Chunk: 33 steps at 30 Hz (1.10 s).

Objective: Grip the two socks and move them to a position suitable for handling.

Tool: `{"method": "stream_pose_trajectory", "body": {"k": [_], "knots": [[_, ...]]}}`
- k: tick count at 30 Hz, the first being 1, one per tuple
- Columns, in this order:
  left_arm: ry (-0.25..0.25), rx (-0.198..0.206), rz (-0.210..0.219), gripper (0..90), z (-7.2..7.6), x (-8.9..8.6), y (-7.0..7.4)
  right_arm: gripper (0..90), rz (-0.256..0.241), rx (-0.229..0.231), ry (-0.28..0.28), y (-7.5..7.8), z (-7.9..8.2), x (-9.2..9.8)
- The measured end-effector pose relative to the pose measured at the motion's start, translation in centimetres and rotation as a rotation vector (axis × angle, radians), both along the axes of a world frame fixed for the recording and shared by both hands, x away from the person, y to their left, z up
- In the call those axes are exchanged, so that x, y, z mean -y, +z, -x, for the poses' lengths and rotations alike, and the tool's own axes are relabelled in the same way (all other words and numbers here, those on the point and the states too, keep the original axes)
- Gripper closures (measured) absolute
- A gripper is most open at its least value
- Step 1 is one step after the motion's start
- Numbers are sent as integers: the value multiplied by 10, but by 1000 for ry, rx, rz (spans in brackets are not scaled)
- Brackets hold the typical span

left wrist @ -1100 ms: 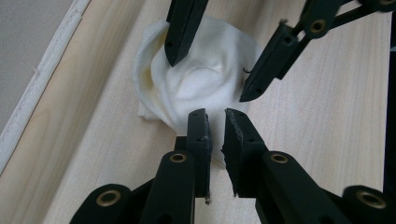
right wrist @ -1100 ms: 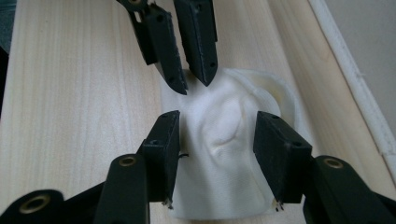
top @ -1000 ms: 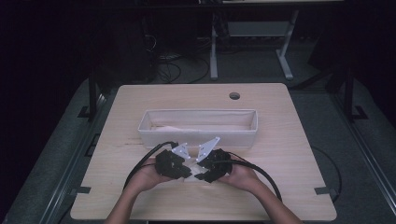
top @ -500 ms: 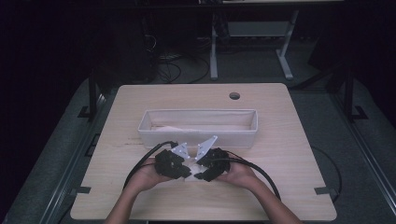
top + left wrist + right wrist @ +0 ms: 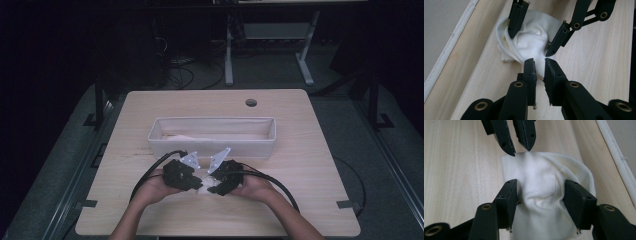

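High view, entry one: wooden table (image 5: 310, 165), on which I see a long white fabric bin (image 5: 212, 136) lying across the middle, with a round hole (image 5: 251, 102) in the tabletop beyond it. Just on the near side of the bin, my left gripper (image 5: 192, 181) and right gripper (image 5: 212, 186) meet nose to nose over a small white cloth (image 5: 204, 187), each held in a hand (image 5: 156, 186), with black cables (image 5: 280, 185) looping back toward the person. Left gripper view, entry two: white cloth (image 5: 531, 42), crumpled into a soft mound on the bare wood, close to the pale edge of the bin at the left of that view. My left gripper (image 5: 539, 71) has its jaws drawn nearly together with only a narrow gap, pinching a thin edge of the cloth at the near corner of the mound. Opposite, the right gripper (image 5: 531, 42) straddles the mound with its jaws spread wide. Right gripper view, entry three: right gripper (image 5: 540, 197), released, its two jaws standing apart on either side of the bunched cloth (image 5: 544, 195), both pads close against the fabric but not squeezing it. Beyond, the left gripper (image 5: 520, 150) tips bear on the far edge of the cloth.
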<state>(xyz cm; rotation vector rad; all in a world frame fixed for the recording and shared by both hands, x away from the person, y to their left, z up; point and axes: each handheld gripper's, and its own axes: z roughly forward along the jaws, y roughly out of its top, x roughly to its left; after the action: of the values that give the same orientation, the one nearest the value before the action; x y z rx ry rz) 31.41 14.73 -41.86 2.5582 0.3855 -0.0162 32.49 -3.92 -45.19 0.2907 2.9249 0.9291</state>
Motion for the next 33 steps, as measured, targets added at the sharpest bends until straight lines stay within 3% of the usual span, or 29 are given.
{"method": "stream_pose_trajectory", "body": {"k": [7, 19, 26, 33], "knots": [[8, 10, 13, 771, 4, -6, 4, 475, 22, 10, -9, 1, 1, -3], [45, 25, 30, 748, 13, -28, 9, 705, 22, 8, -13, 2, 5, -7], [70, 38, 47, 716, 20, -40, 10, 743, 17, 3, -22, 3, 4, -6], [88, 52, 94, 689, 28, -50, 7, 753, 17, -8, -31, 4, 3, -6]]}}
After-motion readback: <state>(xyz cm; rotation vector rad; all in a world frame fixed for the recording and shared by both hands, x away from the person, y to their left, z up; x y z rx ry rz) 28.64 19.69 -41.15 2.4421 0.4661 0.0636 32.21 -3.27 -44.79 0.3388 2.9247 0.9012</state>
